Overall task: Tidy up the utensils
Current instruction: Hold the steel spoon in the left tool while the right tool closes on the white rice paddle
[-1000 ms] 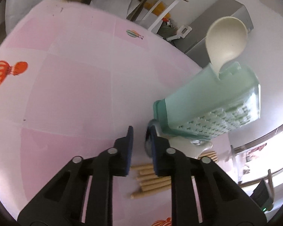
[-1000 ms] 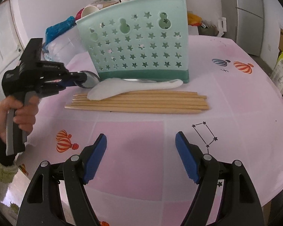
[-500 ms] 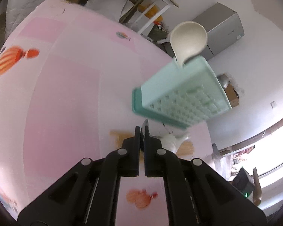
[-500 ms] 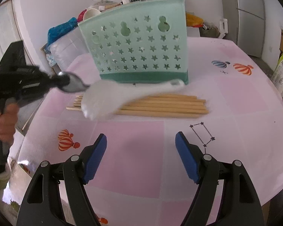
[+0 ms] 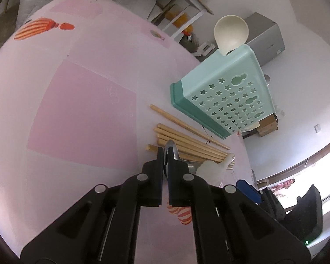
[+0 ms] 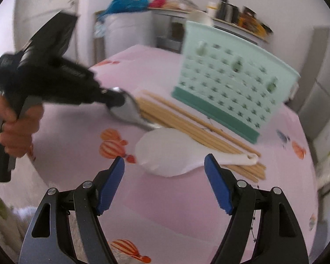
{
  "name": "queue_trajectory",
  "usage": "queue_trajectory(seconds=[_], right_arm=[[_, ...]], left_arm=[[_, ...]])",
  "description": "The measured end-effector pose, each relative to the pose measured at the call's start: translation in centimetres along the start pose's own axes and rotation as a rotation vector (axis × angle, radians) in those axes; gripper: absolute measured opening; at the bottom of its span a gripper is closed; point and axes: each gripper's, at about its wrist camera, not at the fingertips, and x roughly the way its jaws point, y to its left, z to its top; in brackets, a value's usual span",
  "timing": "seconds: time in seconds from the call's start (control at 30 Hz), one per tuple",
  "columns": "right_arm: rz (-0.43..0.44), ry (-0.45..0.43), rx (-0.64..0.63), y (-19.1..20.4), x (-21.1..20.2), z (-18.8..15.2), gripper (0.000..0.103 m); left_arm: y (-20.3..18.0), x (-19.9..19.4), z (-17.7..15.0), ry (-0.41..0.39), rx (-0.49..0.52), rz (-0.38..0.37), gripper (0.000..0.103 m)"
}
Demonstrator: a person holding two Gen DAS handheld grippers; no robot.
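My left gripper (image 5: 164, 154) is shut on the bowl of a metal spoon (image 5: 175, 151), also seen in the right wrist view (image 6: 129, 110), held low over the table by the chopstick ends. Several wooden chopsticks (image 5: 187, 140) lie in front of the mint green utensil holder (image 5: 226, 96), which has a cream ladle (image 5: 231, 33) standing in it. A white rice paddle (image 6: 167, 154) lies across the chopsticks (image 6: 187, 129). My right gripper (image 6: 165, 173) is open, just short of the paddle. The holder (image 6: 231, 88) stands behind.
The pink tablecloth (image 5: 81, 110) has balloon prints. A grey fridge (image 5: 266, 37) and shelves stand beyond the table. A cluttered counter (image 6: 231, 15) and a white bin (image 6: 125, 33) are behind the holder.
My left gripper closed on the metal spoon and pulled it away from the holder. The rice paddle shifted toward my right gripper, which moved closer and swung left.
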Motion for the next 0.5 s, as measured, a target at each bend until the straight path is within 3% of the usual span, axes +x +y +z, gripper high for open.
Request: queue_trajectory(seconds=[0.2, 0.5], right_arm=[[-0.034, 0.017, -0.12, 2.2, 0.8, 0.3, 0.073], [-0.1, 0.007, -0.155, 3.5, 1.4, 1.2, 0.069]], left_arm=[[0.4, 0.3, -0.3, -0.02, 0.0, -0.03, 0.003], [0.6, 0.3, -0.7, -0.022, 0.014, -0.019, 0.004]])
